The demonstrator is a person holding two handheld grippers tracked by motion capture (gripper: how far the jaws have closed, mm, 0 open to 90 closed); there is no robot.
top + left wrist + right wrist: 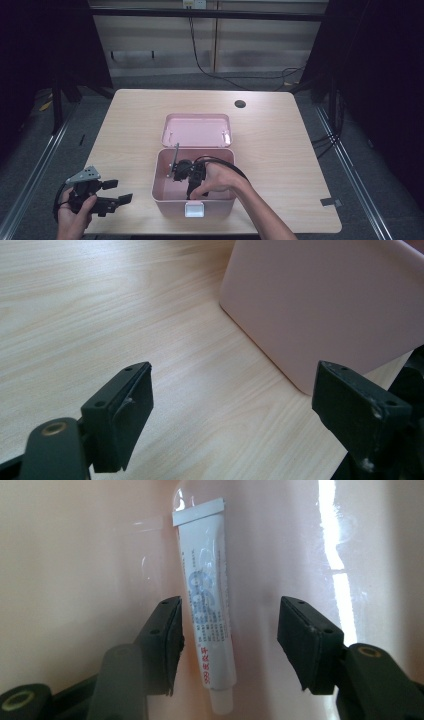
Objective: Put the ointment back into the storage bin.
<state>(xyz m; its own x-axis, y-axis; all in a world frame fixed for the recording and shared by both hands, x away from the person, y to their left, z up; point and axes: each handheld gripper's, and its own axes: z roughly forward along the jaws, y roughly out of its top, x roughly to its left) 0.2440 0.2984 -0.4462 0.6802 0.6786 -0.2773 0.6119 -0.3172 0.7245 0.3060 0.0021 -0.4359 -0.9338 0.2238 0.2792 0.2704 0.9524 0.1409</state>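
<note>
Right hand-held gripper (pixel 227 647) sits inside the open pink plastic box (pixel 165 197), released, with the small white glue tube (pixel 207 610) lying loose on the box floor between its pads. Placing step looks done; next move: withdraw upward. Left hand-held gripper (pixel 232 412) rests released, near-left on the tabletop (pixel 280 130).

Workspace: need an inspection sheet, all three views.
Surface: light wood table, round hole near the far edge.
Job's things: pink box open, lid lying behind it; white tube lies on the box floor.
Clutter: nothing seen.
Grippers: right gripper inside the box, jaws open either side of the tube, pads not pressing on it. Left gripper open, near the table's front left corner.
Cables: black cable on the floor behind the table.
Surroundings: panelled wall, dark sides.
</note>
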